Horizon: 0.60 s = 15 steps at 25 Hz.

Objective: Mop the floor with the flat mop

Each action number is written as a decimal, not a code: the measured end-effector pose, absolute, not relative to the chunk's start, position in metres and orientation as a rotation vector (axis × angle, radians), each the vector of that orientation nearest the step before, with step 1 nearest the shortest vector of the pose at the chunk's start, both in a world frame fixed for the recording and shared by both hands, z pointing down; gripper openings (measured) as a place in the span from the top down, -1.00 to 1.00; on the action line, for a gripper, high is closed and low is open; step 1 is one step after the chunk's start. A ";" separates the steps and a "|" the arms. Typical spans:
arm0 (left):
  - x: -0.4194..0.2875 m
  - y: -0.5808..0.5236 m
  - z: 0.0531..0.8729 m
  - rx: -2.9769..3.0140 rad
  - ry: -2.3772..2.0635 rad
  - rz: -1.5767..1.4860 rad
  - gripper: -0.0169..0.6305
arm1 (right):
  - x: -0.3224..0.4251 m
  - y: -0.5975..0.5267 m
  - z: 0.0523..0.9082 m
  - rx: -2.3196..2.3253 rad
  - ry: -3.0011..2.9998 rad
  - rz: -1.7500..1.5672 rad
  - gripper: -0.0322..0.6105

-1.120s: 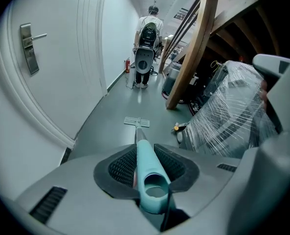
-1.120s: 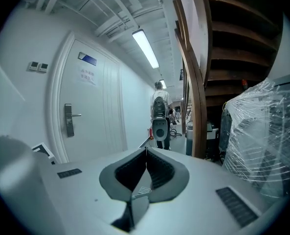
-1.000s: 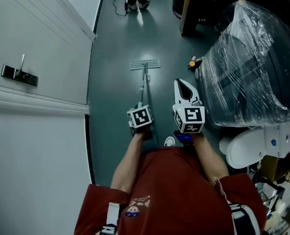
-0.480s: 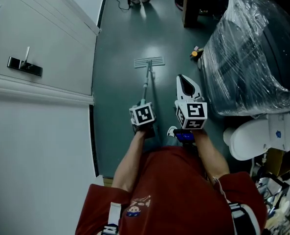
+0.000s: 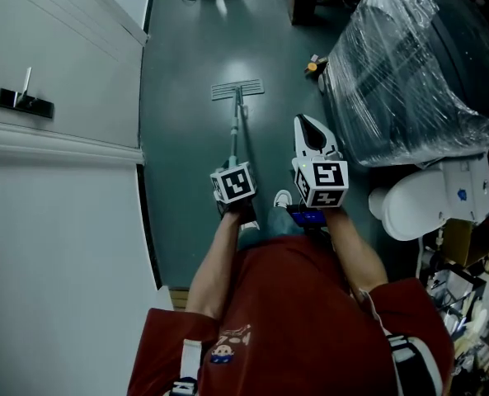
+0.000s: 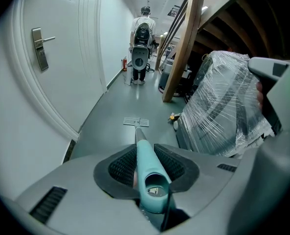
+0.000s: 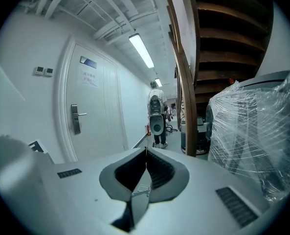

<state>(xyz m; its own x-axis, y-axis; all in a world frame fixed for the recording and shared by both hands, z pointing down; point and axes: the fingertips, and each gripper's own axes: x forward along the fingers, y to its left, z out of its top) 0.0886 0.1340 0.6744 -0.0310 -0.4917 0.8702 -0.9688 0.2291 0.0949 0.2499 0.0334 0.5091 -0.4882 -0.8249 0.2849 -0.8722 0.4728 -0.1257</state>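
"Where's the flat mop point(image 5: 236, 114)?"

"Your left gripper point(image 6: 145, 166) is clamped on the teal top end of its handle point(image 5: 233, 139). The shaft runs straight ahead to the mop head point(image 5: 238, 90), flat on the floor point(image 5: 182, 147)."

"And my right gripper point(image 7: 145, 154)?"

"Pressed together on nothing, just right of the handle."

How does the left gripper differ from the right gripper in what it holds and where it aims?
The left gripper is shut on the mop handle; the right gripper is shut on nothing. The left gripper aims down at the floor; the right gripper aims higher, nearly level. Both are shut and point forward.
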 end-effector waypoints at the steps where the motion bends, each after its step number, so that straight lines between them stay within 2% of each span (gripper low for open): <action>1: 0.084 0.139 0.674 1.388 -1.652 0.706 0.56 | 0.244 0.039 0.508 1.479 -2.529 0.375 0.84; 8: 0.052 0.183 0.676 1.421 -1.624 0.689 0.56 | 0.195 0.086 0.502 1.464 -2.514 0.322 0.84; 15: 0.038 0.226 0.679 1.442 -1.596 0.699 0.56 | 0.178 0.132 0.499 1.478 -2.495 0.300 0.84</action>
<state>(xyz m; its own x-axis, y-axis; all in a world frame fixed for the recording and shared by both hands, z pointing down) 0.0378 0.2264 0.6788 0.0285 -0.4984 0.8665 -0.9748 0.1778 0.1344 0.1777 0.1323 0.4995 -0.4668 -0.8337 0.2950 -0.8799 0.4715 -0.0599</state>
